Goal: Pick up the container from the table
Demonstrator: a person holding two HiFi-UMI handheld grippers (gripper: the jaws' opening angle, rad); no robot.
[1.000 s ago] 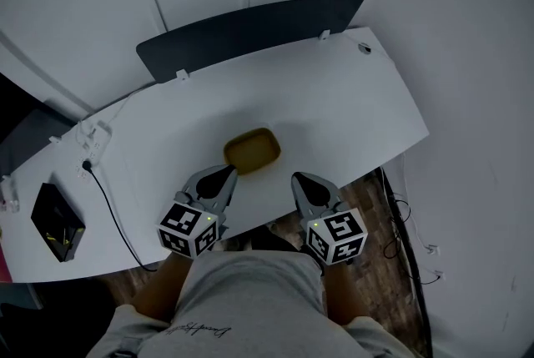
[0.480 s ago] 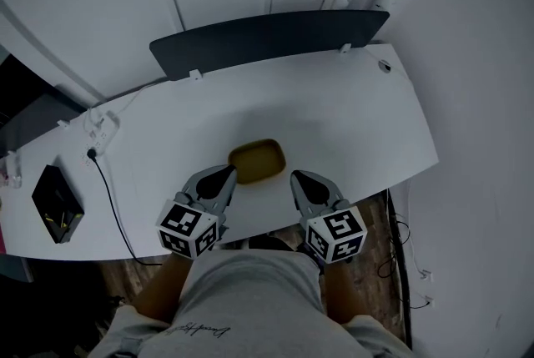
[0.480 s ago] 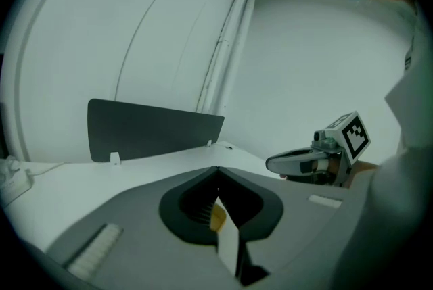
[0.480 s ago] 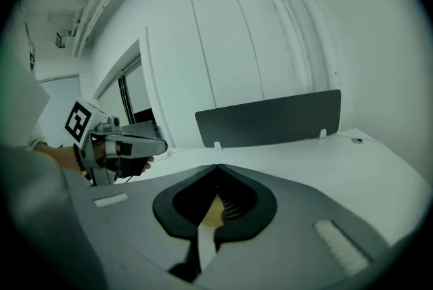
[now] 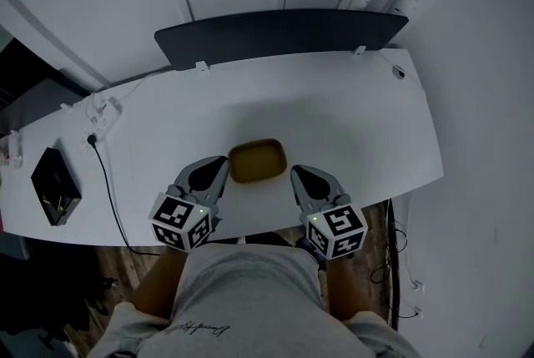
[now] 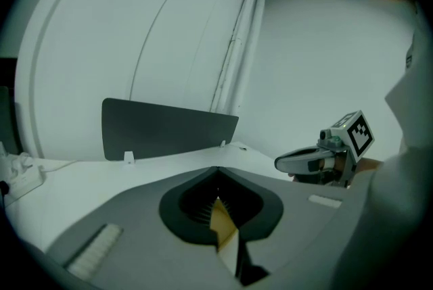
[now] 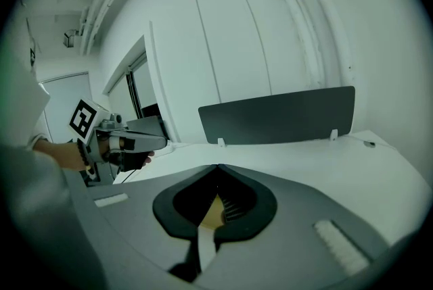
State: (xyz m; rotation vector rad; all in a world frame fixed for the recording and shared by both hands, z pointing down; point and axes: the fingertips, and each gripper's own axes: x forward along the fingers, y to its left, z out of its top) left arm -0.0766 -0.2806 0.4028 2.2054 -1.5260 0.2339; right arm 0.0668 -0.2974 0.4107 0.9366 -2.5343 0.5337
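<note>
Only a thin yellow bit of the container (image 6: 222, 220) shows past the jaws. The table's (image 5: 350, 98) left end is cut off.

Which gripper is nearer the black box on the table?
Left. The left gripper sits right of the black box, across the cable; the right gripper is farther right, beyond the yellow container.

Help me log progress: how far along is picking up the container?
Done: the left hand-held gripper and right hand-held gripper flank the container. In hand: nothing; both are shut, empty. Left: grip it and lift it off the table.
</note>
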